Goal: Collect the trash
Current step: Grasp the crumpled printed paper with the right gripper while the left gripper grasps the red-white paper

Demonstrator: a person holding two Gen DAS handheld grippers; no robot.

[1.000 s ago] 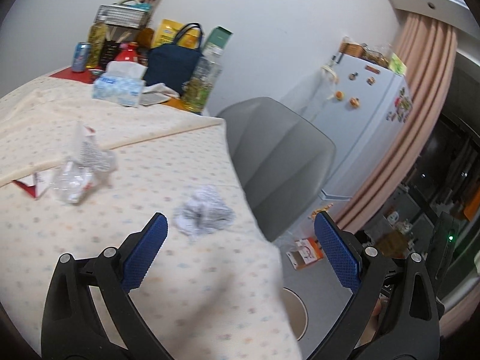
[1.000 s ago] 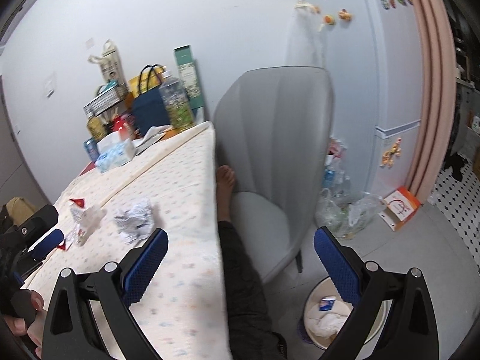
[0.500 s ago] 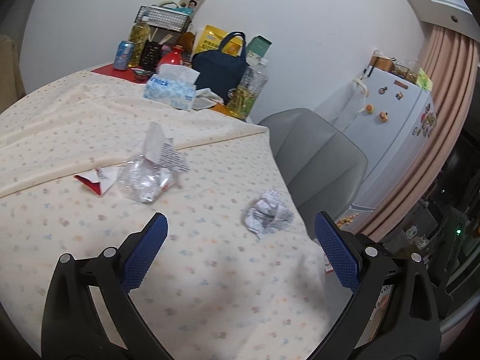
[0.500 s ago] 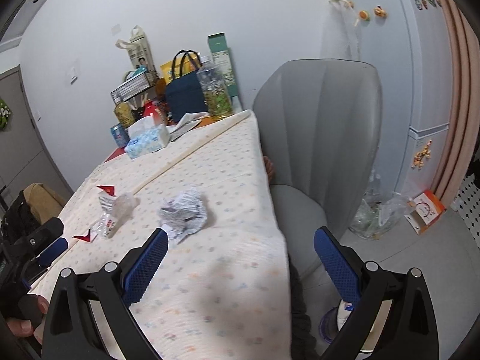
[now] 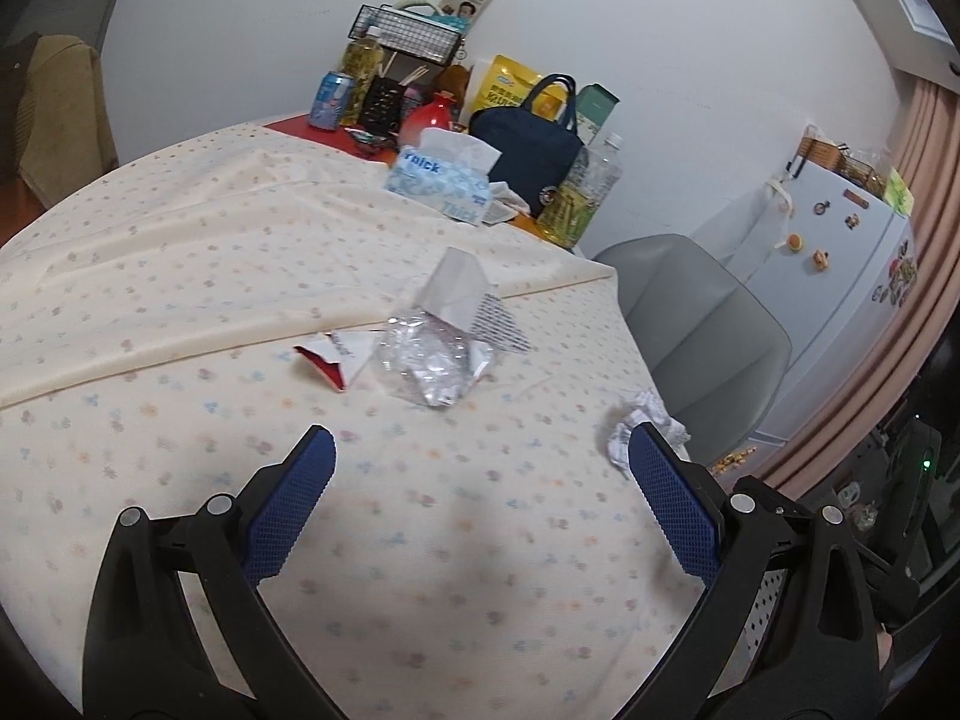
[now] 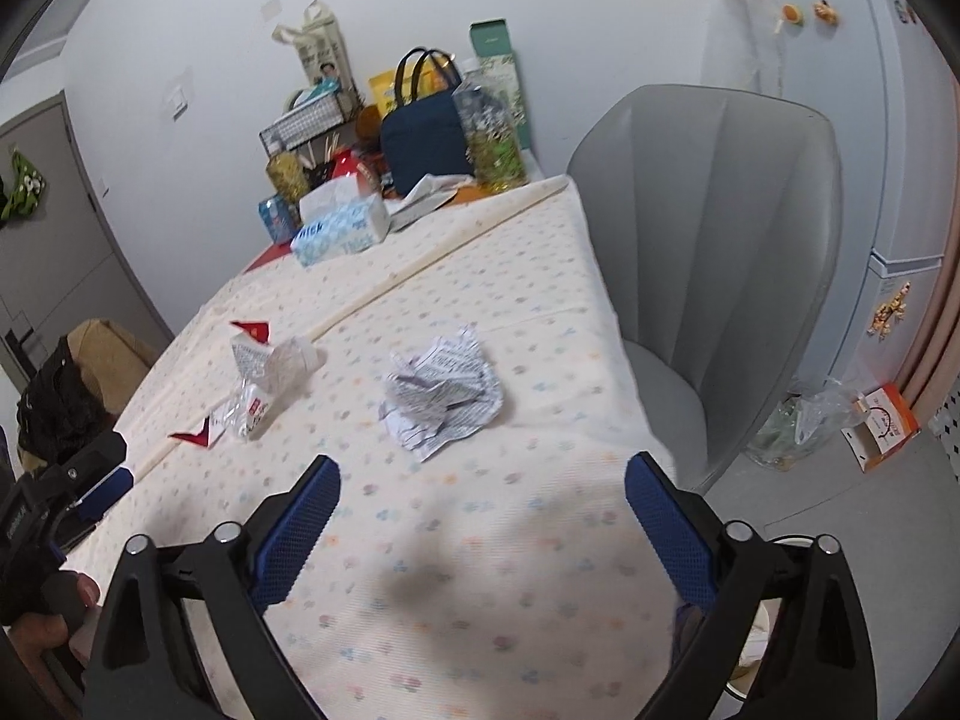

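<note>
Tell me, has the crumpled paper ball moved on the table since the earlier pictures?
No. The paper ball lies at the same table edge beside the grey chair; only the cameras have moved.

Black frames, blue textured jaws, silver screws

Covering the table, a cream cloth with small pastel flower dots. Sitting along the far edge, against the white wall: a pale blue soft pack of tissues, a dark navy fabric bag with two handles, a clear plastic bottle of yellowish liquid, a red rounded pot, a blue drinks can and a black wire basket. Standing just beside the table's right edge, a grey padded chair with a ribbed shell back. Rising behind the chair, a white fridge with small magnets. Lying on the floor near the fridge, an orange and white carton.
</note>
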